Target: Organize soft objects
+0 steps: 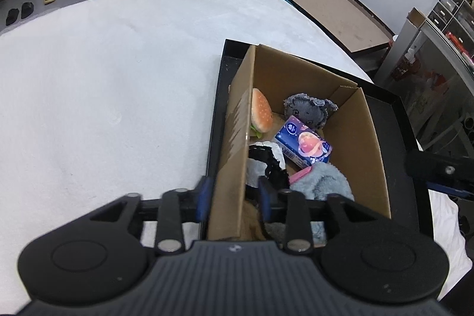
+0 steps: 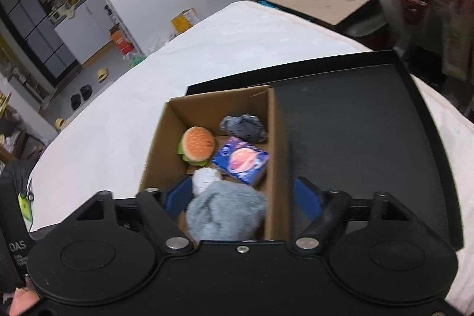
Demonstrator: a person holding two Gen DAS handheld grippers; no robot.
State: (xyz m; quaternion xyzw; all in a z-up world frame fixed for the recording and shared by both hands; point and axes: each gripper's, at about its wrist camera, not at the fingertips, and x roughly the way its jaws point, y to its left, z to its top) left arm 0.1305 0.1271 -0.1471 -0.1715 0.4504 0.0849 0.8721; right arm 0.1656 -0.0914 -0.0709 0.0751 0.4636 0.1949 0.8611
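Observation:
A cardboard box [image 1: 352, 123] stands in a black tray [image 1: 217, 96] on the white-covered table. Inside lie a plush burger [image 1: 261, 114], a dark grey plush [image 1: 309, 108], a blue tissue pack [image 1: 305, 144], a black-and-white soft item [image 1: 266, 159] and a pale blue fluffy cloth [image 1: 326, 182]. My left gripper [image 1: 234, 197] straddles the box's left wall, jaws apart, one finger outside and one inside. My right gripper [image 2: 243, 197] is open above the box [image 2: 160, 150], straddling its right wall, over the fluffy cloth [image 2: 225, 209]; the burger [image 2: 198, 146] and tissue pack [image 2: 241, 160] lie beyond.
The white cloth [image 1: 103, 79] covers the table to the left. The tray's bare black floor [image 2: 355, 138] lies right of the box. A brown-topped table [image 1: 340, 14] and shelves [image 1: 438, 55] stand at the right. Boxes and slippers are on the floor beyond.

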